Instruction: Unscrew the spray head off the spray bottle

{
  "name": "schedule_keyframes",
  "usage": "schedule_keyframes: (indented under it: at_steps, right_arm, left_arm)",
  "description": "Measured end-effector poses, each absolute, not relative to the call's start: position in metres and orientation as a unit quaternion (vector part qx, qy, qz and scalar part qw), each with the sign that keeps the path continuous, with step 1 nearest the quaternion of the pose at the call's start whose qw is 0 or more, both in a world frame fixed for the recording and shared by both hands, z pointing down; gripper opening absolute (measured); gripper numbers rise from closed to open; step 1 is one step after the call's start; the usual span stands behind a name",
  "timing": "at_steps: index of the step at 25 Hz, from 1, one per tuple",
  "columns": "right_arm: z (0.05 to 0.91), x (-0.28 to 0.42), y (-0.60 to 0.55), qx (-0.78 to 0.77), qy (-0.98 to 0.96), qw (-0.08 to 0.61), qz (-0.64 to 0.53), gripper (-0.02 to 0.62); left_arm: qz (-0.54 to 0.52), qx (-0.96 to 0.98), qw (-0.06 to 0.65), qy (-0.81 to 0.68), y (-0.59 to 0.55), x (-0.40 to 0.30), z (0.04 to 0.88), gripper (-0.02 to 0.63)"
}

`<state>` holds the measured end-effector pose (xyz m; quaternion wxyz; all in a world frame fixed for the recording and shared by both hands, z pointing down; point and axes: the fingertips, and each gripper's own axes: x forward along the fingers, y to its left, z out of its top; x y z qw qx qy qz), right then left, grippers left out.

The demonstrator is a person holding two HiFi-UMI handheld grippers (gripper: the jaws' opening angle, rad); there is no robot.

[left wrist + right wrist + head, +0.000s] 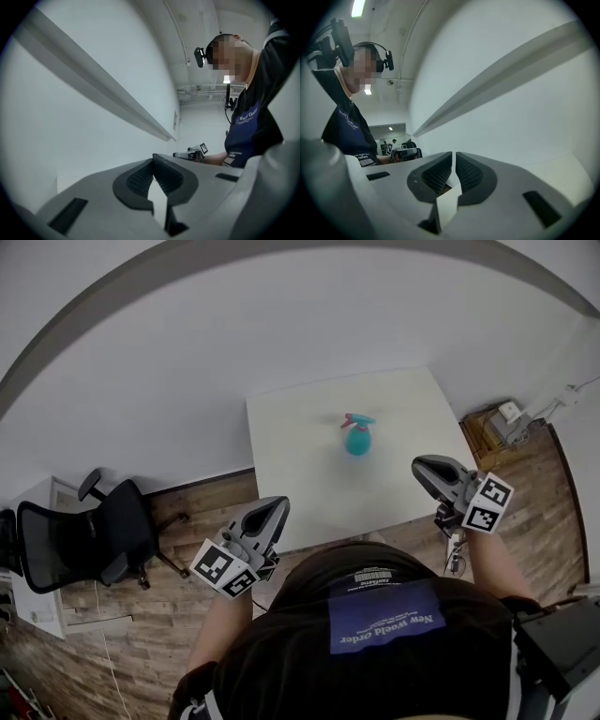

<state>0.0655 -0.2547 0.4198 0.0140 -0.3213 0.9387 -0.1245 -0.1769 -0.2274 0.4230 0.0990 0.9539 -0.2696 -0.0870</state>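
Table: a white square tabletop (300, 474) stands against the pale wall, on wood-plank flooring (141, 634).
Bottle: the teal plastic spray bottle (357, 442) stands upright on the table, a little towards the far side and right of the middle.
Spray head: the pink trigger spray head (354, 420) sits on top of the bottle's neck.
Left tool: the grey two-jaw left gripper (278, 505) hangs by the table's near left corner. Its ribbed black pads are pressed together with nothing between them, and it is well apart from the bottle.
Right tool: the grey two-jaw right gripper (418, 465) is held over the table's near right edge. Its jaws are closed and empty too, and it is clear of the bottle.
Person: a black shirt with a blue panel (384, 615) fills the near side, with both forearms reaching towards the table.
Surroundings: a black mesh office chair (84, 535) stands to the left of the table.
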Motion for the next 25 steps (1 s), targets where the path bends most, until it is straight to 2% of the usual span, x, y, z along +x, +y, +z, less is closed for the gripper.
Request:
schedule_keyframes:
  at_steps: [9, 20, 22, 25]
  right_arm:
    - [0.413, 0.083, -0.336, -0.218, 0.968, 0.035, -0.119, -0.003]
    - [0.432, 0.157, -0.401, -0.171, 0.974, 0.05, -0.139, -0.002]
    - [0.443, 0.162, -0.404, -0.163, 0.975, 0.046, -0.147, 0.032]
    - [0.457, 0.166, -0.41, -0.16, 0.975, 0.042, -0.151, 0.038]
  left_arm:
    - [-0.079, 0.927, 0.077, -0.36, -0.269, -0.142, 0.407, -0.006]
    - [-0.035, 0.917, 0.094, -0.386, -0.316, -0.043, 0.407, -0.006]
    - [-0.023, 0.919, 0.098, -0.381, -0.323, -0.028, 0.409, -0.006]
    - [-0.01, 0.924, 0.1, -0.369, -0.332, -0.012, 0.413, -0.006]
